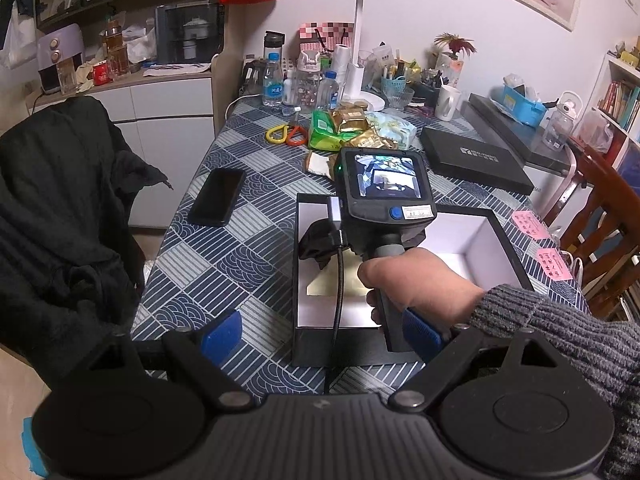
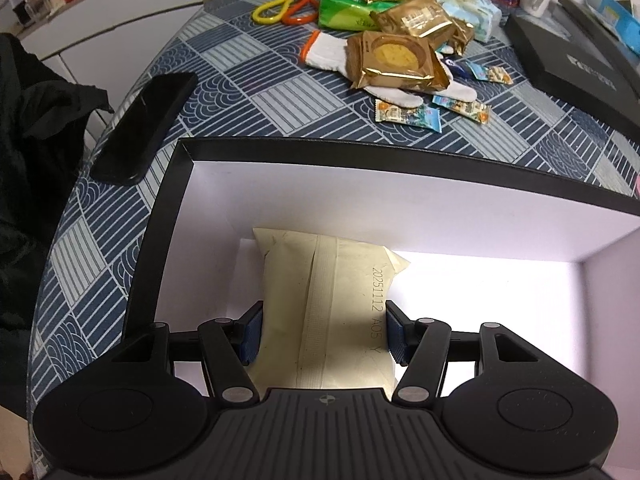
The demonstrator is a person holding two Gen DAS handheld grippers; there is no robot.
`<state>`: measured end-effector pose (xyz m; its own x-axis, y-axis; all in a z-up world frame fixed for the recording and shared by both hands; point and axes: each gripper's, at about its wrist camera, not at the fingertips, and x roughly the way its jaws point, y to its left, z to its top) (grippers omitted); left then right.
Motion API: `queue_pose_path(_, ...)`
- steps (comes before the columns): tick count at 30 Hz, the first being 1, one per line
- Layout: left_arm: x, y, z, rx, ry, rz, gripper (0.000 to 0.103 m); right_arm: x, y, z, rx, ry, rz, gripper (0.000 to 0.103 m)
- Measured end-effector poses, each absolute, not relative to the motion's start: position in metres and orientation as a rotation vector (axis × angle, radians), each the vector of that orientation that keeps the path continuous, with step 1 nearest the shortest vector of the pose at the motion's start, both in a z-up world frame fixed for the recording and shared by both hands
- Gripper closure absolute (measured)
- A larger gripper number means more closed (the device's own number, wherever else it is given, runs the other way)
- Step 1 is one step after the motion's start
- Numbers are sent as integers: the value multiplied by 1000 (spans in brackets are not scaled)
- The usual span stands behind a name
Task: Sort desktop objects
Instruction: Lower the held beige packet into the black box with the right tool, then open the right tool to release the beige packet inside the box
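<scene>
A cream snack packet (image 2: 332, 280) with a printed date code sits low inside the black box (image 2: 360, 156) with white inner walls. My right gripper (image 2: 324, 332) is shut on the packet, its blue pads (image 2: 252, 336) pressing both sides. In the left wrist view a hand (image 1: 420, 280) holds that gripper's handle over the box (image 1: 500, 236), and a corner of the packet (image 1: 340, 286) shows beneath it. My left gripper (image 1: 322, 338) hangs open at the box's near wall with nothing between its pads. Gold snack packets (image 2: 394, 62) lie on a white glove (image 2: 328, 54) beyond the box.
A black phone (image 2: 148, 120) lies left of the box. Small candy wrappers (image 2: 408, 114), a green packet (image 2: 344, 0) and scissors (image 2: 284, 10) lie further back. A black lid (image 2: 580, 64) is at the right. A chair draped in dark clothing (image 1: 60, 220) stands at the table's left.
</scene>
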<state>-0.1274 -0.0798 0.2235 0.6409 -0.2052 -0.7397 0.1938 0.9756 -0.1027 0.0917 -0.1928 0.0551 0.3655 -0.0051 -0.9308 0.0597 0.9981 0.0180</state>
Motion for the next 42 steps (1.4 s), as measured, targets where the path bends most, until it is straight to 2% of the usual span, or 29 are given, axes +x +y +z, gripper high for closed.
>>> queue_pose_path(13,-131,-81,223,0,841,-237,0,89,-203,63,140,1195,-30,41)
queue_pose_path(18,-134,-82,224,6,837,-239,0,86,-212,67,193,1188,-31,31)
queue_pose_path(22,-136,-83,224,11,833,-243,0,81,-219,75,226,1169,-32,31)
queue_pose_path(27,-140,-86,227,23,820,-251,0,69,-232,90,259,1124,-39,26)
queue_pose_path(42,-122,-89,233,33,814,-269,0,-15,-311,146,281,917,-157,24)
